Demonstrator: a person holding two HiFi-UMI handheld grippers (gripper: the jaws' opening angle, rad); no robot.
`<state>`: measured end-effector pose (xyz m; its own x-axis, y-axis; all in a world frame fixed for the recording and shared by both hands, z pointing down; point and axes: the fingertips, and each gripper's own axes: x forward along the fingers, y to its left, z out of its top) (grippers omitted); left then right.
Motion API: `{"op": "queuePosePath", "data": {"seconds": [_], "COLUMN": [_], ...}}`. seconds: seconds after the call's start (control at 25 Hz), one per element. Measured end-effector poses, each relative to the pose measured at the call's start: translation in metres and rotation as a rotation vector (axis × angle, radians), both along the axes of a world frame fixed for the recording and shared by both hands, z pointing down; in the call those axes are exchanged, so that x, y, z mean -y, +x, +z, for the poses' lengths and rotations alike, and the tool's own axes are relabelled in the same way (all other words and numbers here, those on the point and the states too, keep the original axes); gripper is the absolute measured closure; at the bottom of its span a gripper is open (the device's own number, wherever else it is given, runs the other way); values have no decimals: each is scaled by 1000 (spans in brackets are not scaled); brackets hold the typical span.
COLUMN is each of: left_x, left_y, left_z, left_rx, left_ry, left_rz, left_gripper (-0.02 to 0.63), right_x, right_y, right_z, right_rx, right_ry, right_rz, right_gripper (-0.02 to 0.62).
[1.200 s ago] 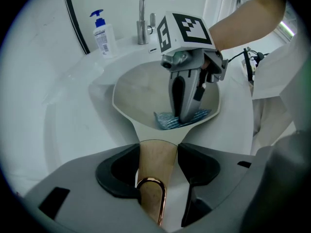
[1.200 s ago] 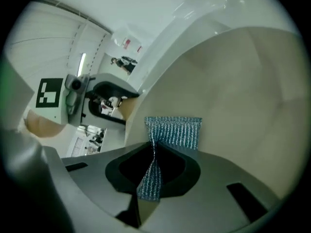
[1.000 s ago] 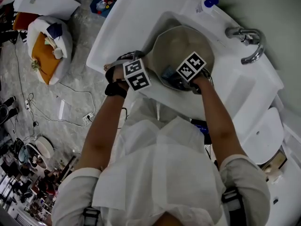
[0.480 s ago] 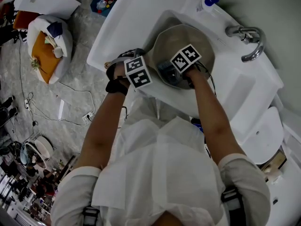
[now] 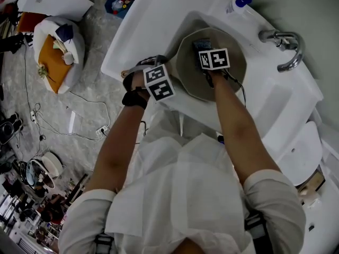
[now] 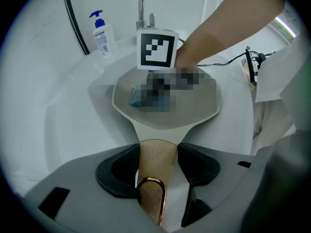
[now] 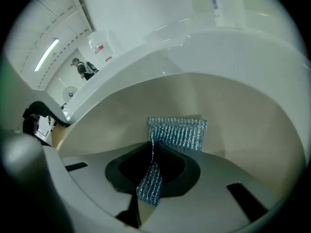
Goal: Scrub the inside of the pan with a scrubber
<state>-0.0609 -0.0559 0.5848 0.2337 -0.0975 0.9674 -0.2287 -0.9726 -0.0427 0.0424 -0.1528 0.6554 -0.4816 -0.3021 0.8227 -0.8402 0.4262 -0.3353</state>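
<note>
- While the left gripper [image 6: 156, 178] is clamping the pan handle [image 6: 156, 159], the pan [image 5: 188, 67] is sitting in the sink [image 5: 153, 15].
- Right gripper [image 7: 151, 178] is pinching the scrubber [image 7: 177, 132], holding it against the pan's inside.

The right gripper [image 5: 207, 54], pinching the blue-grey mesh scrubber [image 5: 201, 45], has swept from the near rim of the round beige metal pan [image 5: 233, 81] across its floor to the far rim, turning as it went.
</note>
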Motion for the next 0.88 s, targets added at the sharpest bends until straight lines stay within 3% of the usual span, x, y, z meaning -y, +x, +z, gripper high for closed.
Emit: {"op": "queuePosePath", "data": {"seconds": [0.12,0.28,0.44,0.52,0.68,0.88], "left_x": [0,0,0,0,1,1], "left_y": [0,-1,3,2,1,1], "left_z": [0,0,2,1,0,1], "left_rx": [-1,1,3,0,3,6], "left_ry": [0,-1,-11,-17,-8,-12], "left_rz": [0,1,5,4,5,2], "left_gripper": [348,348,348,348,348,348], "right_x": [10,-13,-33,-28,-17,-37], "right_y": [44,101,118,113,69,-1], "right_z": [6,14,18,16,9,-2], "right_rx": [-78,-166,-194,-194,-17,82], "right_ry": [-24,-95,-139,-112,-95,-114], "right_rz": [91,157,214,228,226,87], "right_gripper": [555,557,558,558,558,558]}}
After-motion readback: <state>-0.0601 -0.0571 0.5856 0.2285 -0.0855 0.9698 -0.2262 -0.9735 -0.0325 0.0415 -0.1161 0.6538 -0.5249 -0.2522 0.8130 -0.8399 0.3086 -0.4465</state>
